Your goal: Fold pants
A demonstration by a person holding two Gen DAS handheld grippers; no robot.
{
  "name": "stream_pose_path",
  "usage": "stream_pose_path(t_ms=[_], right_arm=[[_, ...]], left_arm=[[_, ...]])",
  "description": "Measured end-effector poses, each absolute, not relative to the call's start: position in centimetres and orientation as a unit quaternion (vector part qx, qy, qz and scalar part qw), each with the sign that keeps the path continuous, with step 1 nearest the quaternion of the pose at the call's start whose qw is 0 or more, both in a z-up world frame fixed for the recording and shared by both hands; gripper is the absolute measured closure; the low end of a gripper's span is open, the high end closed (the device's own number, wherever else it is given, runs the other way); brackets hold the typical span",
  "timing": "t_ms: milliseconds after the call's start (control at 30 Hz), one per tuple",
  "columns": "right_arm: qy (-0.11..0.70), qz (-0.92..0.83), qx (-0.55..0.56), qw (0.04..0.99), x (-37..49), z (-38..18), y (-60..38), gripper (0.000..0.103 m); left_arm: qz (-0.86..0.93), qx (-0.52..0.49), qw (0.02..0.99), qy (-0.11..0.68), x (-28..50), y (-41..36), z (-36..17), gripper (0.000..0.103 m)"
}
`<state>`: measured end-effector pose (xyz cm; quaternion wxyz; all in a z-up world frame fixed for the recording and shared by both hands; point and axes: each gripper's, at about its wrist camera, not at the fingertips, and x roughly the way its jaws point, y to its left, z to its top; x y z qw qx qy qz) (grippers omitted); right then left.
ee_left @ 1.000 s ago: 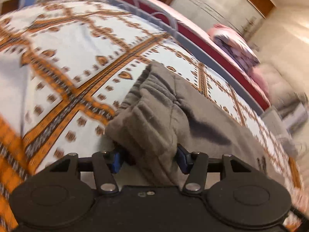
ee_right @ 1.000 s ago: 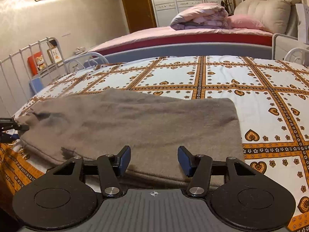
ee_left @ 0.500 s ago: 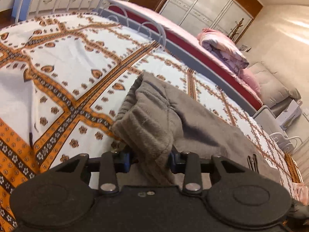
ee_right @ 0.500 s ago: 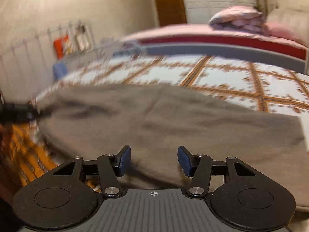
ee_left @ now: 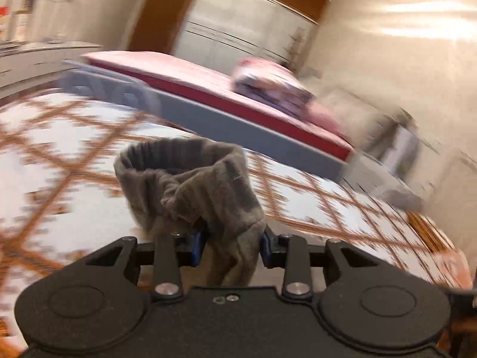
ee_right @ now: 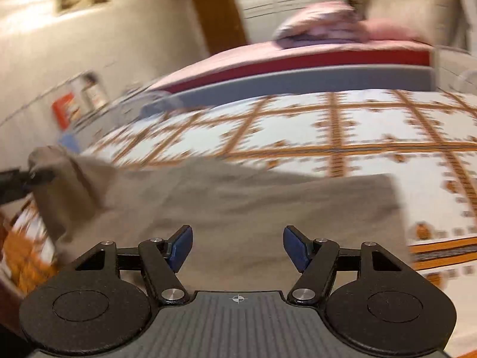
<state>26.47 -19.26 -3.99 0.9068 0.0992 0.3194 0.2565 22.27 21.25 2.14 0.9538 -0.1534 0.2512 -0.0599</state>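
The grey-brown pants (ee_right: 238, 203) lie across the patterned bedspread (ee_right: 357, 125) in the right wrist view, folded lengthwise. My left gripper (ee_left: 229, 244) is shut on the ribbed waistband end of the pants (ee_left: 190, 185) and holds it lifted off the bed. That lifted end and the left gripper (ee_right: 18, 179) show at the far left of the right wrist view. My right gripper (ee_right: 238, 244) is open and empty, just above the near edge of the pants' middle.
The bed has a white and orange patterned cover (ee_left: 59, 149). Behind it stands a second bed (ee_right: 298, 62) with a grey frame, red side and a pile of pink bedding (ee_right: 322, 21). White wardrobes (ee_left: 238, 38) and a metal rack (ee_right: 80, 98) line the walls.
My left gripper has lifted the waistband end up off the bedspread and swung, so the views are blurred. The right gripper has stayed open over the pants.
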Motion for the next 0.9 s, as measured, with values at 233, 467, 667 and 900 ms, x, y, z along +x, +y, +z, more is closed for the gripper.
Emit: stream_pose_path(t_ms=[233, 467, 667, 900], right_arm=[[0.322, 0.200, 0.169, 0.910, 27.9, -2.7, -27.5, 0.036], [0.344, 0.176, 0.260, 0.885, 28.2, -4.0, -31.6, 0.035], [0.345, 0.225, 0.307, 0.858, 28.6, -3.4, -30.4, 0.035], [0.392, 0.286, 0.394, 0.780, 30.7, -5.1, -26.0, 0.035]], left_arm=[[-0.174, -0.101, 0.938, 0.282, 26.2, 8.0, 1.3, 0.087], [-0.216, -0.088, 0.921, 0.311, 26.5, 1.7, -0.5, 0.079], [-0.094, -0.127, 0.938, 0.307, 27.0, 9.6, 0.1, 0.079], [-0.009, -0.163, 0.940, 0.301, 24.2, 17.9, 0.9, 0.079]])
